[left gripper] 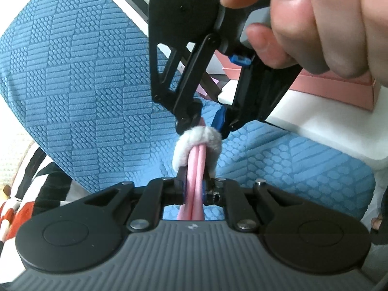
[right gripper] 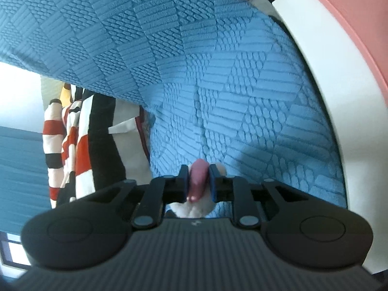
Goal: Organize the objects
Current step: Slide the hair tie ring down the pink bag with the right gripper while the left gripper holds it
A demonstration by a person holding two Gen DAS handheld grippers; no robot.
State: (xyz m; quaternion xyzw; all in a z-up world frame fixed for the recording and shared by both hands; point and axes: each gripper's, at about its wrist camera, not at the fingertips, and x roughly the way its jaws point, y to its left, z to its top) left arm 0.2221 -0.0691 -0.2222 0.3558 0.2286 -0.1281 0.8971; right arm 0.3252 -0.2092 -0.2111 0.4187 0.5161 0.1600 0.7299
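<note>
A folded pink cable (left gripper: 196, 169) with a white fluffy band (left gripper: 197, 143) wrapped around it is held between both grippers above a blue textured mat (left gripper: 84, 84). My left gripper (left gripper: 195, 184) is shut on the cable's near end. My right gripper (left gripper: 203, 125) comes in from above, held by a hand (left gripper: 315, 19), and is shut on the cable's far end at the band. In the right wrist view, my right gripper (right gripper: 198, 181) pinches the pink cable (right gripper: 197, 181), with the white band (right gripper: 191, 209) just below the fingers.
A white box (left gripper: 315, 126) with a pink box (left gripper: 339, 89) on it stands at the right edge of the mat. Red, white and black striped fabric (right gripper: 70, 145) hangs beyond the mat's left edge. A white and pink wall (right gripper: 339, 60) curves along the right.
</note>
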